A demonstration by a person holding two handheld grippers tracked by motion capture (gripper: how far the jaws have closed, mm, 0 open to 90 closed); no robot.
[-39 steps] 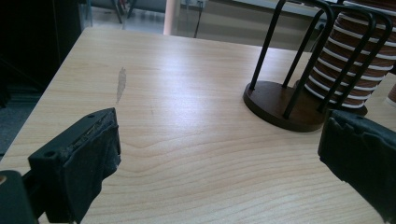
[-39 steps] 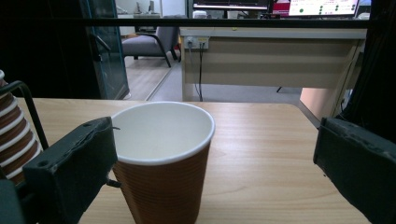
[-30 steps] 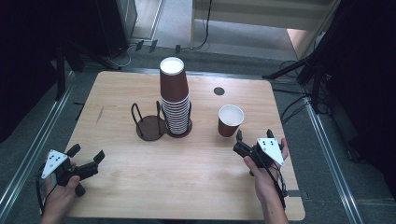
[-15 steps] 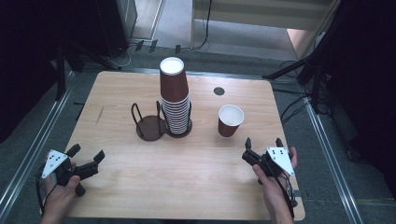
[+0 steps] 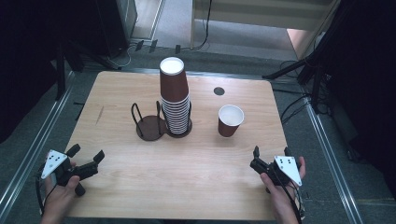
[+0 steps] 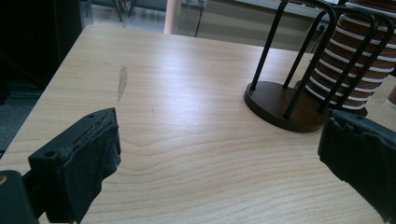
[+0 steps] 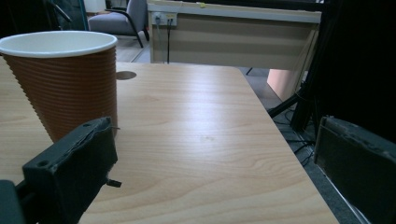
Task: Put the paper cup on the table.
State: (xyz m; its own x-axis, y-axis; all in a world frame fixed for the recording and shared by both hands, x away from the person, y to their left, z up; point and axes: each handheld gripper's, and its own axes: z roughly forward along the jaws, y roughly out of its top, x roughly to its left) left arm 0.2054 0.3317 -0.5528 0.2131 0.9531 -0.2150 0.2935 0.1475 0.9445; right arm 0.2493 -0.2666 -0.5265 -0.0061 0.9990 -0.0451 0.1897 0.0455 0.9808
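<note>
Right gripper [image 5: 270, 151]: jaws spread wide, nothing between them, held low over the near right corner of the wooden table [image 5: 210, 196]. Just ahead and to its left, well clear of the jaws, the single brown paper cup [image 5: 230, 120], upright, open mouth up, white inside, ribbed outer wall. In the right gripper view, that cup [image 7: 65, 79] close behind the left jaw, apart from it. No print, logo or lettering readable on the cup's wall.

Left gripper [image 5: 86, 152]: jaws likewise spread, gripping nothing, hovering at the near left corner of the table. Grey three-cornered plates on both grippers marked with small dark dots, no readable writing.

Farther out, near the table's middle: a tall stack of brown cups [image 5: 174, 95] standing in a dark wire holder [image 5: 179, 131], white rims showing as stripes down the stack; no label legible there either. Just left of it, touching or nearly so, an empty wire holder [image 5: 149, 123] with a round dark base. Beyond the single cup, a small dark round spot [image 5: 219, 91] in the tabletop. On the table's left part, a faint grey smear [image 6: 122, 81].
</note>
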